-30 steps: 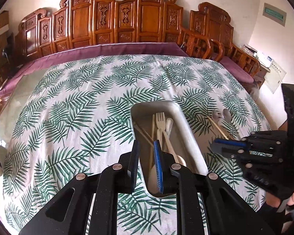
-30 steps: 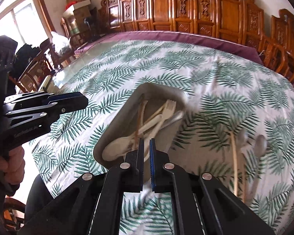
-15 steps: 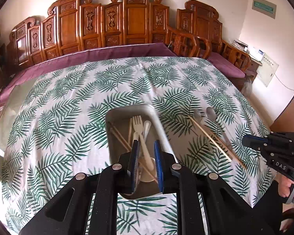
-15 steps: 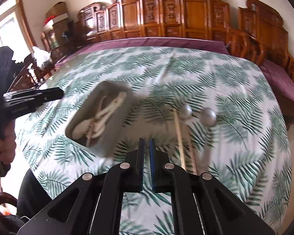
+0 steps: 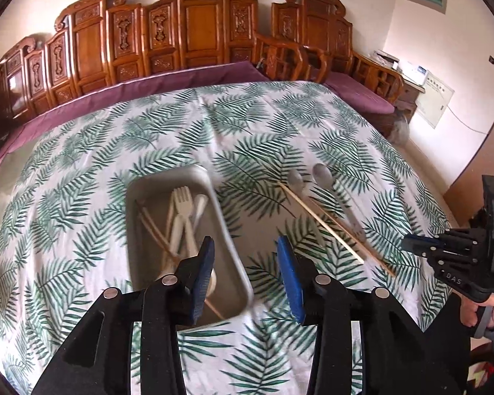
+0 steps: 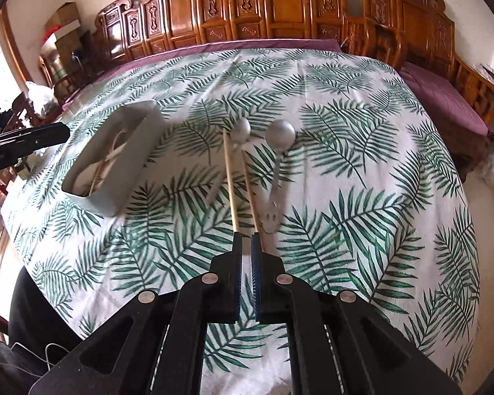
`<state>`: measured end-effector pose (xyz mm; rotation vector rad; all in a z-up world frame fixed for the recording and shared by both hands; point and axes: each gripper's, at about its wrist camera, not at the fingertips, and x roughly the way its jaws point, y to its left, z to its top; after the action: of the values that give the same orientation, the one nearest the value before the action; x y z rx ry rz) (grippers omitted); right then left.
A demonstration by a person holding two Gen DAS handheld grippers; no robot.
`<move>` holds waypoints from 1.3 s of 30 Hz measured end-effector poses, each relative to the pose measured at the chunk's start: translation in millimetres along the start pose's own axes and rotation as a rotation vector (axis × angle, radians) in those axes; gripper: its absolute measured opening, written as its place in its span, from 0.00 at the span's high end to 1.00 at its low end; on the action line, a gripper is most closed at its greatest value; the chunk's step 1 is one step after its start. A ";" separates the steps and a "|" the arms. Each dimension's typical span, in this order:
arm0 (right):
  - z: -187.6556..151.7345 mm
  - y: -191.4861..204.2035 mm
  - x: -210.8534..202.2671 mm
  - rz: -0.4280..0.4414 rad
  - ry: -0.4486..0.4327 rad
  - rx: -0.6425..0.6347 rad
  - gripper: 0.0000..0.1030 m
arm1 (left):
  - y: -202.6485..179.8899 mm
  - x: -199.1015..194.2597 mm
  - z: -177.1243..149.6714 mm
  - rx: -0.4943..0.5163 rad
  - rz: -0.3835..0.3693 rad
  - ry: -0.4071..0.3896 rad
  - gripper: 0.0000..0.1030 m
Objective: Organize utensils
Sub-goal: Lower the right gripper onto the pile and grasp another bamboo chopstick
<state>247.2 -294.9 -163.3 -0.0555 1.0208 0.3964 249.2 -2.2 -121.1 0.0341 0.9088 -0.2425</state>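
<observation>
A grey tray (image 5: 233, 256) (image 6: 131, 164) on the leaf-print cloth holds pale plastic forks and spoons (image 5: 182, 217) and wooden chopsticks (image 5: 154, 233). To its right lie two grey spoons (image 5: 326, 181) (image 6: 280, 138) and a pair of wooden chopsticks (image 5: 326, 227) (image 6: 229, 181). My left gripper (image 5: 247, 263) is open and empty above the tray's near right edge. My right gripper (image 6: 246, 243) is shut and empty, its tips just short of the near ends of the loose chopsticks; it also shows in the left wrist view (image 5: 411, 242).
The round table (image 6: 395, 181) has a leaf-print cloth. Carved wooden chairs (image 5: 201, 33) with purple cushions ring its far side. A wall and boxes stand at the right (image 5: 434, 98).
My left gripper has opened wide and shifted right off the tray's middle. My right gripper has swung from the tray to the loose chopsticks and spoons, staying shut.
</observation>
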 end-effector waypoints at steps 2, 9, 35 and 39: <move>-0.7 -2.6 2.5 -0.002 0.003 0.002 0.87 | -7.8 3.9 -2.0 0.009 -0.008 0.007 0.55; 0.7 -8.5 16.5 -0.001 0.021 -0.002 0.85 | -24.4 17.3 -7.2 0.023 -0.023 0.035 0.44; 44.2 3.0 110.1 -0.015 0.147 -0.128 0.87 | -41.8 46.5 -28.2 0.049 -0.043 0.120 0.44; 44.3 4.8 110.5 -0.043 0.153 -0.153 0.94 | -43.6 48.0 -29.7 0.046 -0.046 0.127 0.44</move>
<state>332.4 -247.6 -231.8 -0.2475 1.1365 0.4353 244.8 -50.0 -173.8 0.0723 1.0314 -0.3064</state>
